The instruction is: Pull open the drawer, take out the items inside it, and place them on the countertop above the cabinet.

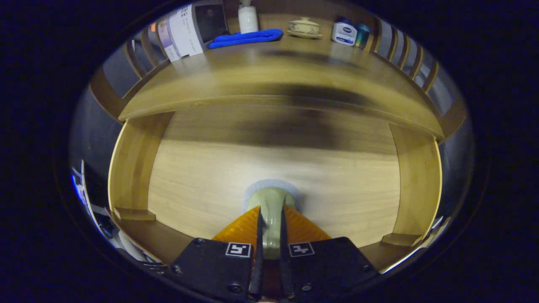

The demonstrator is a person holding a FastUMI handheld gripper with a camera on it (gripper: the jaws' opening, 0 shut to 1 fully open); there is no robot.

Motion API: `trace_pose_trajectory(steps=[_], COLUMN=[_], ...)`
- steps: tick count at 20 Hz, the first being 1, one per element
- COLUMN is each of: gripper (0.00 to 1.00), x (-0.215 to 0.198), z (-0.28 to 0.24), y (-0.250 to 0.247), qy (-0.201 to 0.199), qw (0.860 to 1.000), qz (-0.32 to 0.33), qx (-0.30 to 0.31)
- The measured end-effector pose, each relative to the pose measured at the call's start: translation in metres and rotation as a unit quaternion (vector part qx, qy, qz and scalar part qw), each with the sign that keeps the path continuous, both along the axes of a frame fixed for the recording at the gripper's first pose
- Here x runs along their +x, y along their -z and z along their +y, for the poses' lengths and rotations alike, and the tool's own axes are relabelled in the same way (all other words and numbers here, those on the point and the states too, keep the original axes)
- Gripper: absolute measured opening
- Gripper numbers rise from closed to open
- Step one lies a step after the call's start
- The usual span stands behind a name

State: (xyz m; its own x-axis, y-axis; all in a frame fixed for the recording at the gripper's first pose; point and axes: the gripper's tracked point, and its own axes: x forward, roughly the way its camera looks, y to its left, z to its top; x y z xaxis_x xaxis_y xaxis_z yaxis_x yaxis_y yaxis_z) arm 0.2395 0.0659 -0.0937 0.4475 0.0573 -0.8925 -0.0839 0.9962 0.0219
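Pale-green and glossy, the item (271,206) sits clamped in your claw (270,229): both orange fingers (240,229) press its narrow neck from either side, with only that neck between them. Its wider end shows just ahead of the fingertips, at 12 o'clock from them, with a greyish-blue rim behind it; you cannot tell from here exactly what the object is.

Below and beyond it lies the open drawer (126,168), its light wooden floor bare around the item, its side walls at 9 and 3 o'clock.

Further on at 12 o'clock the table (269,84) spans the top of the cabinet. Along its far edge you have, from 11 toward 1 o'clock, some upright boxes (185,31), a folded blue cloth (246,38) with a white bottle (247,17) just behind it, a lidded ceramic bowl (304,27) on a saucer, and a white jar (344,33) with a teal container (362,35) just beside it.
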Motion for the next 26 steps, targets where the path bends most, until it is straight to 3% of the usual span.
trace_pose_trajectory(steps=[12,19,26], gripper=[0.19,0.19,0.19], x=[0.022,0.089,0.151], z=[-0.012,-0.021,-0.018], y=[-0.114,-0.168,-0.169], qy=[0.002,0.037,0.045], qw=[0.995,0.991,0.993], qz=[-0.090,-0.127,-0.107], qx=[0.039,0.037,0.015])
